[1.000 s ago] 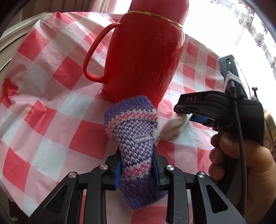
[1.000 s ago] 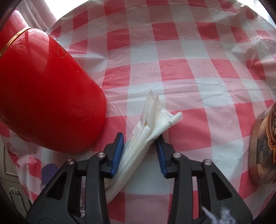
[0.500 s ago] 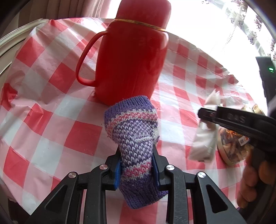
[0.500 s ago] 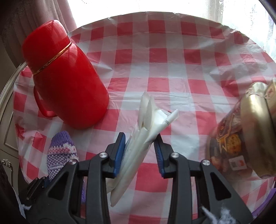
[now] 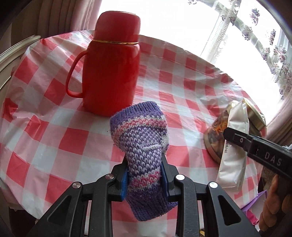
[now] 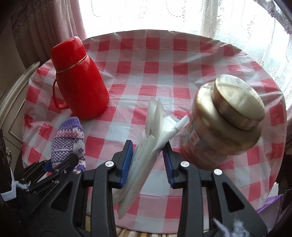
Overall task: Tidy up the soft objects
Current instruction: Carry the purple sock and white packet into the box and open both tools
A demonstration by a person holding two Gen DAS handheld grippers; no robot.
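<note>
Purple-pink knitted sock [image 5: 144,147]: clamped mid-length between the blue pads of the left gripper [image 5: 145,179], cuff end sticking up and forward, held in the air above the checked tablecloth [image 5: 54,127], just in front of the red thermos jug [image 5: 111,73].

White folded plastic packets [image 6: 146,151]: clenched in the right gripper [image 6: 147,164], pads pressing both sides, top ends fanning out, lower end hanging below the jaws. Small print on one packet edge, too small to read.

Right gripper body reads "DAS" in the left wrist view.

Gold-lidded jar [image 6: 224,116] stands on the cloth right of the packets; label is there but unreadable. Thermos has a gold band under its cap. A hand [image 5: 273,200] grips the right tool's handle. Curtained window [image 6: 146,14] behind the table.
</note>
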